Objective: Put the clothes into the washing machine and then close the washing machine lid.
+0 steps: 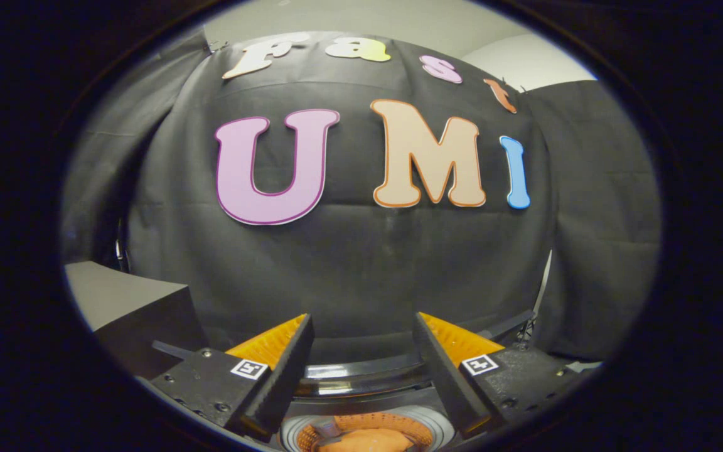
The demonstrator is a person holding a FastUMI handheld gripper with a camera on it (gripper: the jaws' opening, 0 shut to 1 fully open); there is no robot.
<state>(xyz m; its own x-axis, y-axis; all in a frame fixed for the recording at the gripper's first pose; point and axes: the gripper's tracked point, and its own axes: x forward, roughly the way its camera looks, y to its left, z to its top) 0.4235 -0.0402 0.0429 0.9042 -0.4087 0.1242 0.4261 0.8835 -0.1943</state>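
Half the job looks done, judging by what lies at the bottom centre of the frame: a round white washing machine drum opening (361,419) with an orange perforated inner tub sits low between and just below the fingers, and a bunched orange cloth garment (368,441) rests inside it. A curved glossy dark rim or lid edge (361,373), just beyond the fingers, arcs across the lower middle of the frame; whether it is the lid standing up or the machine's collar is hard to make out, so I judge the closing step not yet done. A grey block-shaped box (129,307) stands at the lower left. The tongs (361,351) are spread wide, with nothing between their fingers. Much of the machine is cut off below, and whether more clothes wait elsewhere cannot be told.
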